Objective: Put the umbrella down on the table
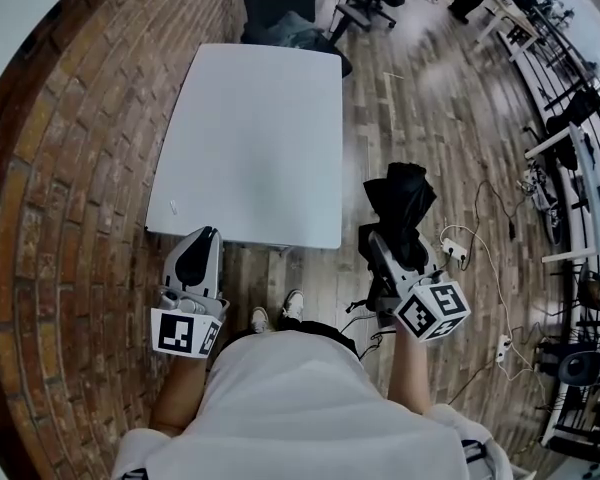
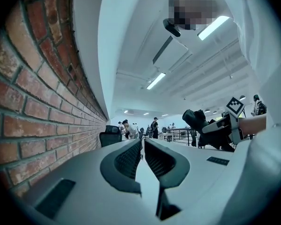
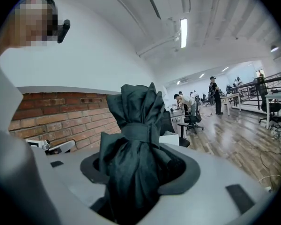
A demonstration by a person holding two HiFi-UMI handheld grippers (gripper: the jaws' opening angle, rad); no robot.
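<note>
A folded black umbrella (image 1: 400, 203), tied round with its strap, sticks out of my right gripper (image 1: 382, 240), which is shut on it. In the right gripper view the umbrella (image 3: 136, 144) fills the space between the jaws of that gripper (image 3: 140, 168). It hangs over the wooden floor, just off the right near corner of the white table (image 1: 250, 138). My left gripper (image 1: 202, 238) sits at the table's near left edge, shut with nothing in it. In the left gripper view the left gripper (image 2: 143, 148) has its pads close together, and the umbrella (image 2: 195, 119) shows to the right.
A brick wall (image 1: 70, 188) runs along the table's left side. A dark office chair (image 1: 290, 13) stands at the table's far end. Cables and a power strip (image 1: 452, 248) lie on the floor to the right. Desks and racks (image 1: 570, 168) line the right side.
</note>
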